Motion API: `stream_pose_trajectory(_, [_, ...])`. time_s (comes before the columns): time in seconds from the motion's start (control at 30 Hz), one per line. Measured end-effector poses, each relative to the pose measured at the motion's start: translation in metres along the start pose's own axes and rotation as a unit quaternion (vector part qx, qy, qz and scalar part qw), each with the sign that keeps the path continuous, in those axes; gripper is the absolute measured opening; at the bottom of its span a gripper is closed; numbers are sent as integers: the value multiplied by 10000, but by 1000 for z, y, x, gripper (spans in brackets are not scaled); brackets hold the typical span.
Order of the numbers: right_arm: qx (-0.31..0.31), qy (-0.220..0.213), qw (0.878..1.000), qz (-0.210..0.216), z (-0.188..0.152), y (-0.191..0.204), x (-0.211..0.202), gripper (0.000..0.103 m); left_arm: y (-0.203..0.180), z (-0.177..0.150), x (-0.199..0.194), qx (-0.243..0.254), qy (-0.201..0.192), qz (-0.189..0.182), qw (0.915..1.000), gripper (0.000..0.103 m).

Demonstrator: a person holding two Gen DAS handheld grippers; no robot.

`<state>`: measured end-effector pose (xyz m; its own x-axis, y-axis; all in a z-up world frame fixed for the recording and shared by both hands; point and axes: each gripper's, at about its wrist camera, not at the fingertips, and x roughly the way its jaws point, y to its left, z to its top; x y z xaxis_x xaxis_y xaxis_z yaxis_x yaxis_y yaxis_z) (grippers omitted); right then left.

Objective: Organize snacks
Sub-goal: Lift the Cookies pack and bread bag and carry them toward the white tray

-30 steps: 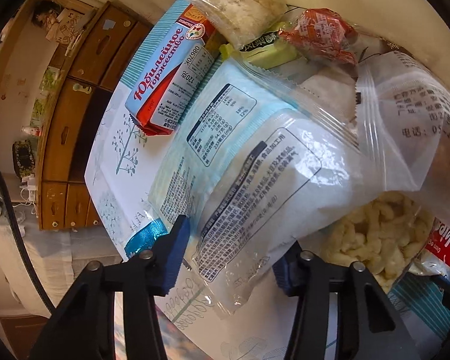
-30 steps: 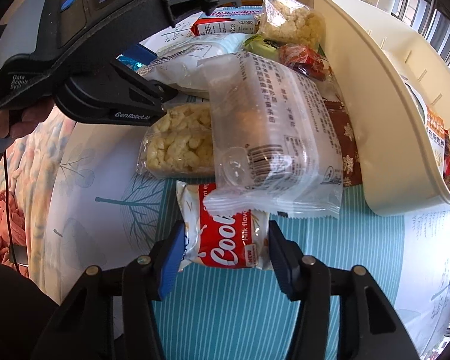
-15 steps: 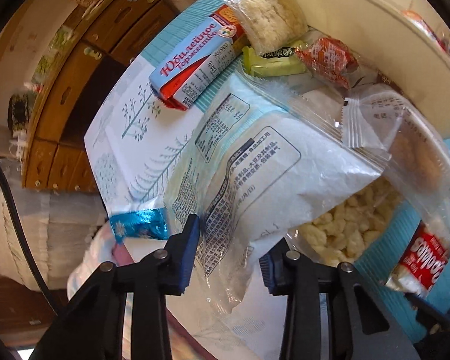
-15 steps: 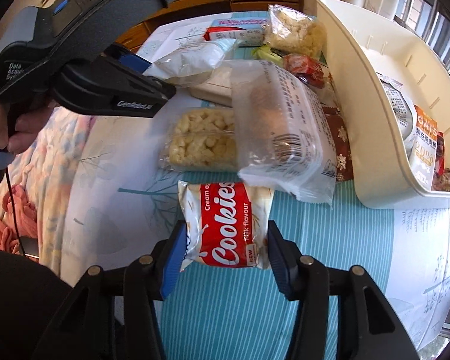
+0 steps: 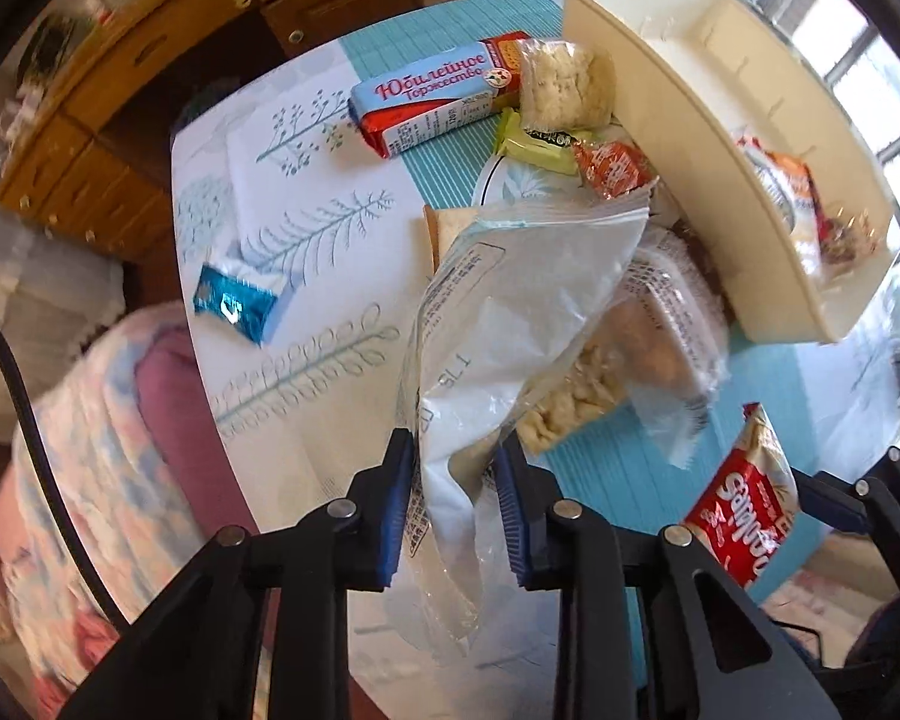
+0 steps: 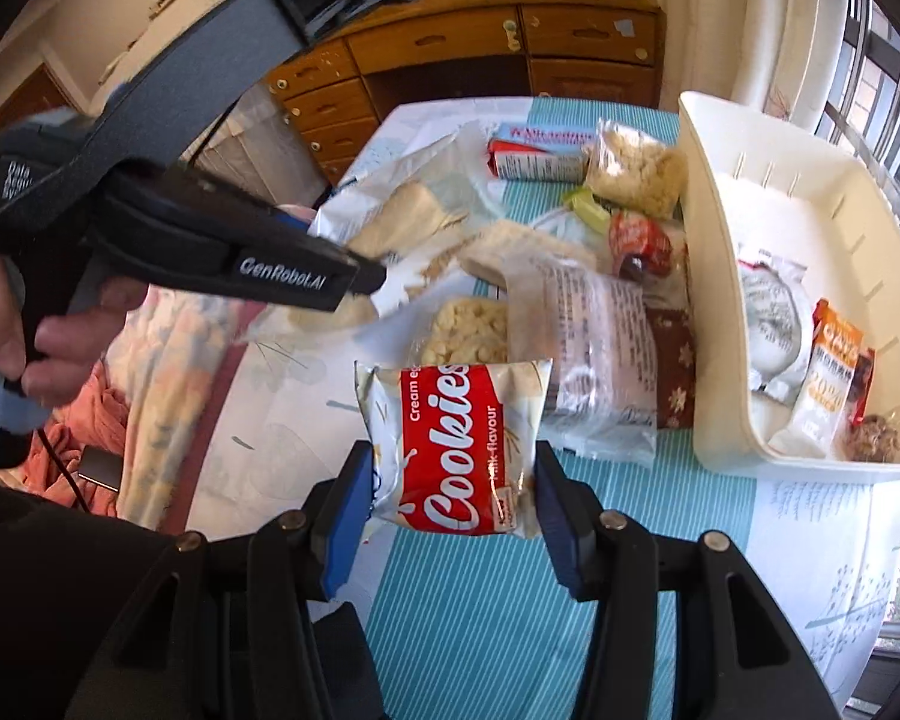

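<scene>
- The left gripper (image 5: 457,501) had just been closing, and its blue pads (image 5: 397,510) were clamped on the lower edge of a white snack bag (image 5: 510,312), which hung lifted off the table with its crumpled plastic bunched between them.
- The right gripper (image 6: 447,519) held a red-and-white cookie packet (image 6: 459,450) between its blue pads (image 6: 347,525); both pads pressed the packet's sides, and the packet stood clear of the striped cloth below.
- A hand (image 6: 24,330) gripped the handle of the left gripper, seen at the left of the right wrist view.
- Under and just behind the white bag lay a clear bag of pale puffed pieces (image 5: 576,390), and beside it a clear wrapped cake (image 5: 666,324) leaned over that bag's edge.
- Farther out on the table (image 5: 306,396), covered with a leaf-print and teal-striped cloth, lay a blue-and-red biscuit box (image 5: 432,99), a clear bag of white crumbly snack (image 5: 561,84) touching the box's end, a green wrapped sweet (image 5: 537,141) and an orange-red wrapped sweet (image 5: 615,168) side by side.
- A small shiny blue packet (image 5: 234,306) lay apart from the rest near the table's edge.
- A cream plastic bin (image 6: 720,324) stood along the right side of the pile, already holding a grey-white packet (image 6: 774,324), an orange packet (image 6: 828,372) and a small brown snack (image 6: 873,435).
- Wooden drawers (image 6: 480,54) stood beyond the table.
</scene>
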<state>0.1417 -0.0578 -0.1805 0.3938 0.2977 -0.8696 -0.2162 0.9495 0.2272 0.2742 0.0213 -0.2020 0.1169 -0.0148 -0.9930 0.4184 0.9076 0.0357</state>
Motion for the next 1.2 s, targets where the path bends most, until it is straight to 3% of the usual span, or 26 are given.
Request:
stream_pose_trajectory(0.2, [-172,-232,9995,99,8,-9,-27,52,-1,-16,-37,-492,-316,-285,9979,25])
stream_pose_trajectory(0.4, [-226,-492,9984,162,13,-31,-58,52,-6,-25,-77,-1109,-846,-732,9875,25])
stream_pose_trajectory(0.63, [-225,-765,9967,130,15,-65,-86,52,-32,-29,-112,-1559,-1633,-1370,9645,25])
stream_pose_trajectory(1.0, [-232,-1100,9934,-220,11,-131,-117,52,-87,-17,-135,-1644,-2602,-2291,9235,25])
stream_pose_trajectory(1.2, [-307,-1345,9891,-516,6,-163,-129,52,-122,0,-132,-1625,-2806,-2538,9113,25])
